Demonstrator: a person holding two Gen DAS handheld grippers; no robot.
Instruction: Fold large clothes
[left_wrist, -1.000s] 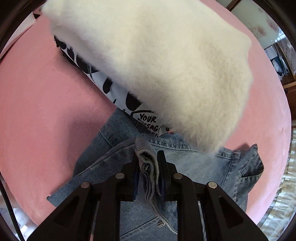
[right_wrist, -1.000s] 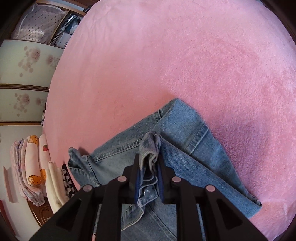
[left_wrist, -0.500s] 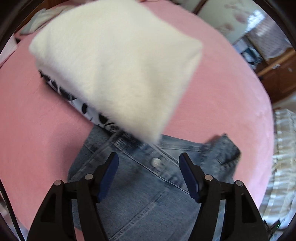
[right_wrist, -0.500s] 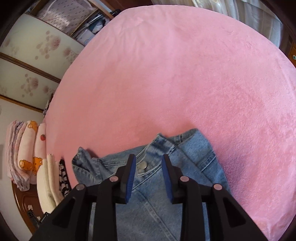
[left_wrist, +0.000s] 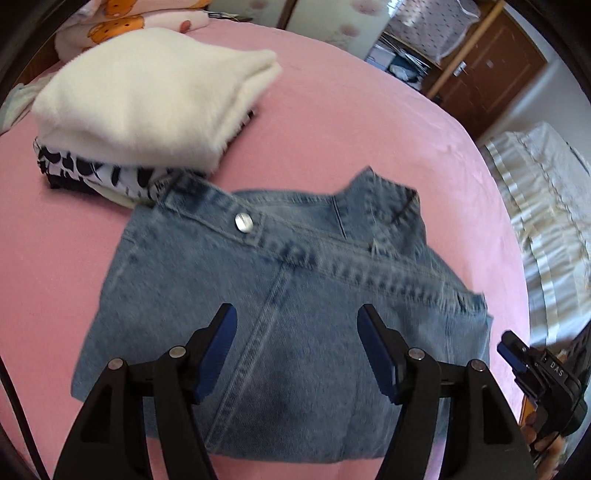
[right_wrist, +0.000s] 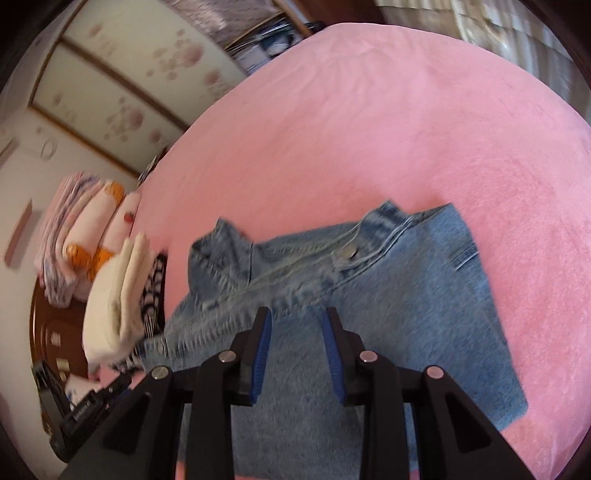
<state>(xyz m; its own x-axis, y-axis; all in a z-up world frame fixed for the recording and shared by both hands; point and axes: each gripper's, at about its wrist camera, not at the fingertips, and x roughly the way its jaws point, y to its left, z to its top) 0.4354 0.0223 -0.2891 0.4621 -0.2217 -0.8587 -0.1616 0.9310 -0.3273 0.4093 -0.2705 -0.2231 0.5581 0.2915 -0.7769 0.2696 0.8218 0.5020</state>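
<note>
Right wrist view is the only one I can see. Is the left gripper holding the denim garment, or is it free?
Observer: It is free. The left gripper is wide open with nothing between its pads, above the denim garment, which lies flat on the pink blanket.
Operator: My picture is blurred near the folded pile. Does the denim reach it?
Observer: Yes. The denim's far left corner meets the black-and-white patterned garment, which lies under the white sweater.
</note>
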